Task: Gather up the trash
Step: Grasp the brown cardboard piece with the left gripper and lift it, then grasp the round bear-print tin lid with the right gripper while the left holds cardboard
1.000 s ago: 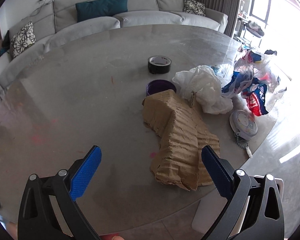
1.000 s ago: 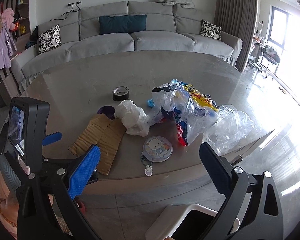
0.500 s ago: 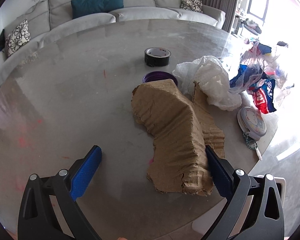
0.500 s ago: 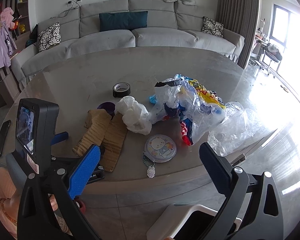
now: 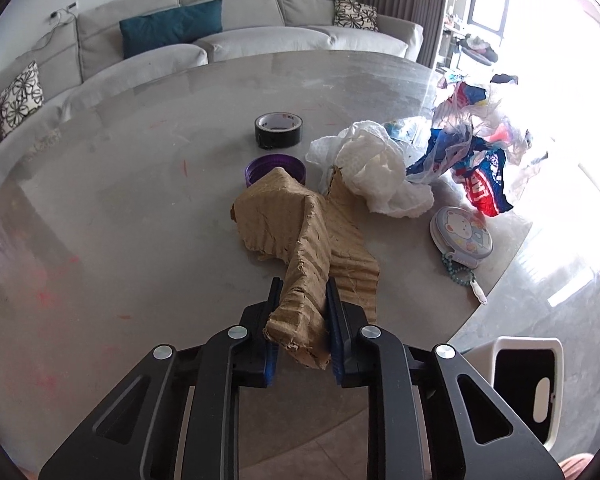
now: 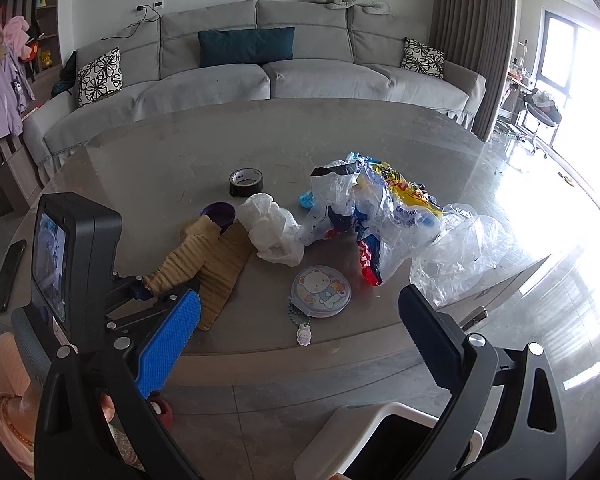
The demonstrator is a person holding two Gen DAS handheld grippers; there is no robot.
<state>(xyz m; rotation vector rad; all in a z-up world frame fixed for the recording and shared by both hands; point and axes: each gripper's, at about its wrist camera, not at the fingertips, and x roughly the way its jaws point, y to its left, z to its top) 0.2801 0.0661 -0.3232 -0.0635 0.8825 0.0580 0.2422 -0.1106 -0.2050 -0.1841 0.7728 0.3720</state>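
A torn brown cardboard piece (image 5: pixel 292 220) lies on the round grey table (image 5: pixel 120 200). My left gripper (image 5: pixel 302 300) is shut on its near end; the right wrist view shows the cardboard (image 6: pixel 212 256) held at its left end. A crumpled white plastic bag (image 5: pixel 380 176) lies right of it, then colourful wrappers (image 5: pixel 472 148) and a clear bag (image 6: pixel 460 256). My right gripper (image 6: pixel 296 344) is open and empty, off the table's near edge, above a white bin (image 6: pixel 384 440).
A black tape roll (image 5: pixel 278 130), a purple lid (image 5: pixel 274 168) and a round bear-print case (image 5: pixel 462 236) with a bead chain lie on the table. A phone (image 6: pixel 8 276) lies at the left edge. The bin (image 5: pixel 524 376) stands on the floor at the right. A grey sofa (image 6: pixel 260 80) stands behind.
My left gripper moved forward over the table and shut on the near end of the cardboard. The right gripper stayed open and shifted slightly.
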